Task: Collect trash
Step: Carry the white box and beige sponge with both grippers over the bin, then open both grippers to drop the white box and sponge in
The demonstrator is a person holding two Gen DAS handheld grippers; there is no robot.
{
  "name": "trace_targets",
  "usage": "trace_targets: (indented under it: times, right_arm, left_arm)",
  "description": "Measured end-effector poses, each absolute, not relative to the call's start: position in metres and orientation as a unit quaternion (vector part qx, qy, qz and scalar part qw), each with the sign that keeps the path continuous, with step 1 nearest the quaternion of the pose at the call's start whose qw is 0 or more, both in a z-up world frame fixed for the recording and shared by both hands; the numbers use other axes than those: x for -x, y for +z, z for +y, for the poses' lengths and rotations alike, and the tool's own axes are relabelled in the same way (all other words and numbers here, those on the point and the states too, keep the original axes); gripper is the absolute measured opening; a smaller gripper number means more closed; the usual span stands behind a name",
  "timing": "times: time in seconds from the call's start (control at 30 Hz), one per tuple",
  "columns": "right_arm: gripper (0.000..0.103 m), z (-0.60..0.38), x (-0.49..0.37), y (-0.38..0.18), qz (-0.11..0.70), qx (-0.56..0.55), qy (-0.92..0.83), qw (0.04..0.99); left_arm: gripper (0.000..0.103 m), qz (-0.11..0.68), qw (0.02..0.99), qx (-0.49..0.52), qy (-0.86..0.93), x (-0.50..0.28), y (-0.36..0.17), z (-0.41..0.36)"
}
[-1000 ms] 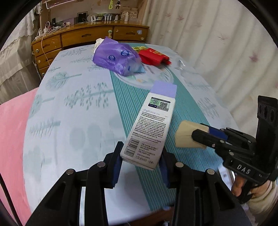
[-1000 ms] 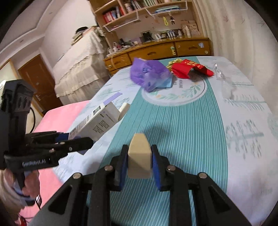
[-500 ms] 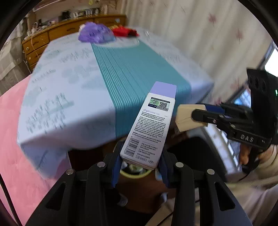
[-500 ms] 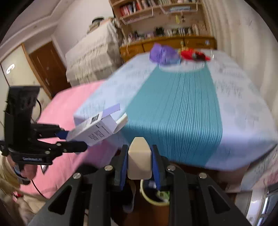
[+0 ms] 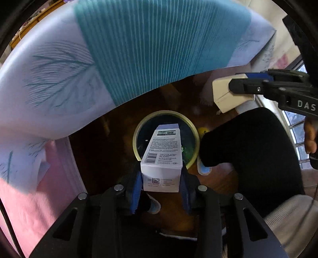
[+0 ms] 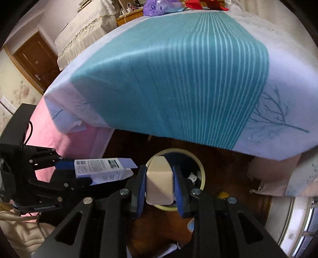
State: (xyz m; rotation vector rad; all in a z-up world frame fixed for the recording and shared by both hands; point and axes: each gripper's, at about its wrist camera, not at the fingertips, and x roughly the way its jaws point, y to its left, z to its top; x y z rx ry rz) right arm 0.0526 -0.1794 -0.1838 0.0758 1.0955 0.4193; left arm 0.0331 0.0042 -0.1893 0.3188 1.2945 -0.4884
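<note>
My left gripper (image 5: 161, 178) is shut on a white and lilac carton (image 5: 163, 152) and holds it, pointing down, right above a round yellow-rimmed trash bin (image 5: 137, 135) on the dark floor. My right gripper (image 6: 160, 185) is shut on a small beige box (image 6: 159, 184) and holds it over the same bin (image 6: 201, 168). The right gripper with its box (image 5: 224, 95) shows at the upper right in the left wrist view. The left gripper with the carton (image 6: 99, 168) shows at the left in the right wrist view.
The table's teal-striped cloth (image 5: 159, 43) overhangs just beyond the bin. A purple bag (image 6: 157, 8) and red packets (image 6: 200, 4) lie at the table's far end. A pink cover (image 5: 39, 198) is at the left, a black-clad leg (image 5: 248, 150) to the right of the bin.
Both grippers have drawn back off the table edge and tilted down; the bin now sits under the carton and the beige box. Both are still held.
</note>
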Motion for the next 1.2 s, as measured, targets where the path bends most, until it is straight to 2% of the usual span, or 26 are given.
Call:
trace_targets:
  times: [0.2, 0.27, 0.33, 0.4, 0.7, 0.83, 0.93, 1.2]
  right_arm:
    - [0.026, -0.164, -0.066, -0.214, 0.506, 0.002, 0.208, 0.837]
    - [0.03, -0.158, -0.07, -0.227, 0.511, 0.012, 0.209, 0.834]
    - [0.049, -0.154, -0.074, -0.238, 0.515, 0.013, 0.215, 0.829]
    - [0.054, -0.152, -0.074, -0.246, 0.511, 0.017, 0.22, 0.831]
    - [0.054, -0.154, -0.065, -0.257, 0.514, 0.007, 0.207, 0.833]
    - [0.054, -0.164, -0.07, -0.251, 0.508, -0.003, 0.206, 0.836]
    - [0.054, -0.166, -0.068, -0.252, 0.508, -0.001, 0.202, 0.838]
    - [0.054, -0.162, -0.062, -0.249, 0.51, -0.004, 0.195, 0.838]
  left_arm:
    - [0.033, 0.591, 0.767, -0.149, -0.201, -0.056, -0.222, -0.012]
    - [0.033, 0.589, 0.771, -0.156, -0.187, -0.063, -0.231, -0.017]
    - [0.042, 0.591, 0.77, -0.156, -0.182, -0.068, -0.239, -0.022]
    - [0.051, 0.592, 0.772, -0.153, -0.174, -0.07, -0.247, -0.022]
    - [0.068, 0.591, 0.779, -0.136, -0.157, -0.074, -0.251, -0.017]
    - [0.07, 0.583, 0.788, -0.121, -0.156, -0.075, -0.249, -0.009]
    - [0.075, 0.576, 0.795, -0.114, -0.155, -0.075, -0.243, -0.006]
    - [0.075, 0.559, 0.806, -0.11, -0.159, -0.067, -0.229, -0.006]
